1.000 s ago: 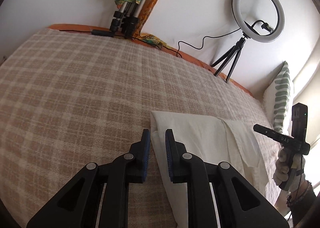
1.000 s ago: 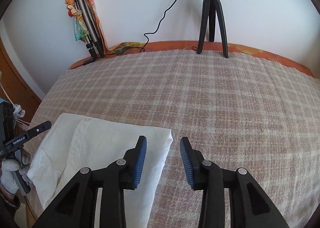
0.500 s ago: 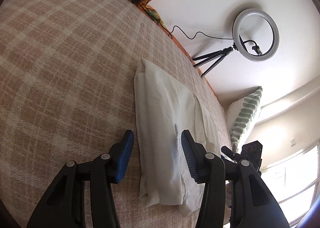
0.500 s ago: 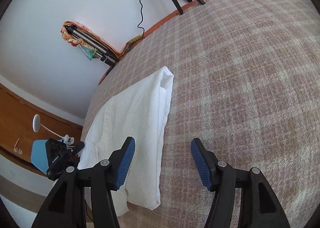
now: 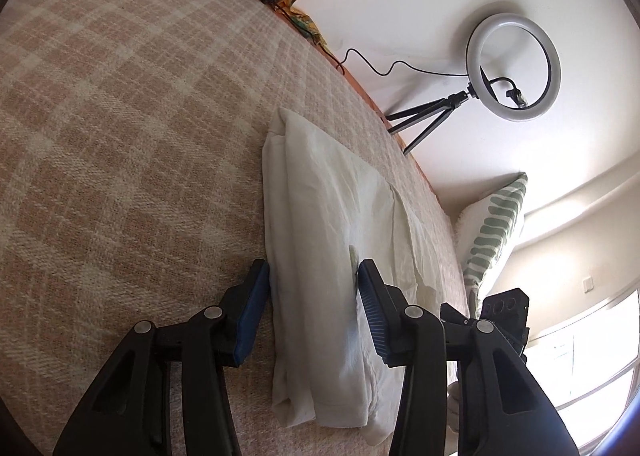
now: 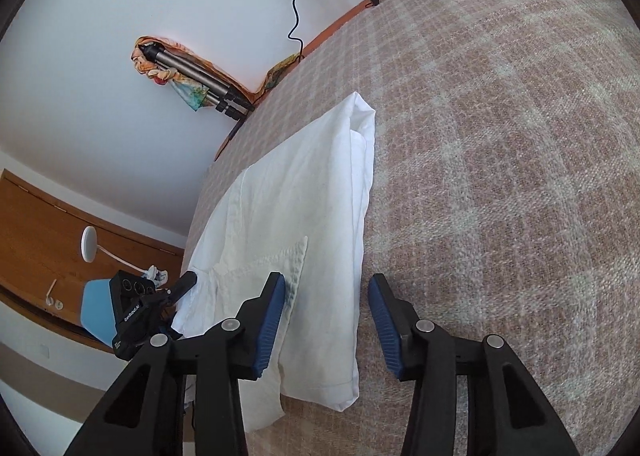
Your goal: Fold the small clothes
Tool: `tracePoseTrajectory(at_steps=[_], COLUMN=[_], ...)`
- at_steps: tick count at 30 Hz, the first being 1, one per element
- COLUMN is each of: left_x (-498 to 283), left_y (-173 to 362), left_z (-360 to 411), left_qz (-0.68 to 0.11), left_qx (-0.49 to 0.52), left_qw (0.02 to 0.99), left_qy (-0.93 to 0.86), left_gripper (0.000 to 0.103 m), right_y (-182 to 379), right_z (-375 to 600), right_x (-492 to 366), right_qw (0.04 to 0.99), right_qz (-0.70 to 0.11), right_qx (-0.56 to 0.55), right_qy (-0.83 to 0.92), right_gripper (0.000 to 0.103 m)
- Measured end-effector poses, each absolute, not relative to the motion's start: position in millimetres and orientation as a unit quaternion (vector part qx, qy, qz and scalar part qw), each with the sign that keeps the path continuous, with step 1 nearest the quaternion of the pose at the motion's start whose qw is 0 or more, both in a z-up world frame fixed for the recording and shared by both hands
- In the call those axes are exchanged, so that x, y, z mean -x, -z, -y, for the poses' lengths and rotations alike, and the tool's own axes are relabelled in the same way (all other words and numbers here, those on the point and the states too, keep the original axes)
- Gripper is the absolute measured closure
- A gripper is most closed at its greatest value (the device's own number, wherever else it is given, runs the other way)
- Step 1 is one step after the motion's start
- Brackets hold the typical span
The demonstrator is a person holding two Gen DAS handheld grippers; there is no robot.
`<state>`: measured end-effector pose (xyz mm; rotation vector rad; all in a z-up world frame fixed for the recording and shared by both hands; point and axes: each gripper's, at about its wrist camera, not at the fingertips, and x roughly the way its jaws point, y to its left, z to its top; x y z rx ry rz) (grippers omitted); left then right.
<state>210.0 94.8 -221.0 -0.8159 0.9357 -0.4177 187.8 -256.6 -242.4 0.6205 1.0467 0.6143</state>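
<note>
Coarse plaid blanket (image 5: 120, 128) under crumpled white cloth (image 5: 320, 256)

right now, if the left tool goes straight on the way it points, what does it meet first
Most likely the white cloth: the left tool, closing, already straddles its folded edge on the bed. Depth is unclear.
</note>
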Motion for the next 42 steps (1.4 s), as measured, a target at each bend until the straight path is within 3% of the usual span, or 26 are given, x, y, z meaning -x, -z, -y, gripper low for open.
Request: tracePoseTrajectory(at_steps=[9, 12, 28, 42], left_x=[-211, -208, -224, -295], left_y=[219, 207, 142, 150], left_z=[-88, -81, -22, 85], left_qz=[-0.438, -0.431, -0.404, -0.402], left_qx=[0.335, 0.305, 0.222, 0.168], left_qw=[0.809, 0.825, 0.849, 0.843], left_qy=[0.202, 0.204, 0.259, 0.315], left_gripper=[0.084, 0.09, 0.093, 0.093], right_y=[234, 221, 149, 105], right_z=[240, 232, 247, 346], right_x=[-185, -182, -178, -223], right_qw=[0.79, 0.804, 0.856, 0.898], right_qz=[-0.494, -0.489, -0.431, -0.396], right_qx=[-0.237, -0.2, -0.118, -0.075], right_qy=[-0.277, -0.273, -0.258, -0.178], right_gripper=[0.086, 0.091, 0.095, 0.096])
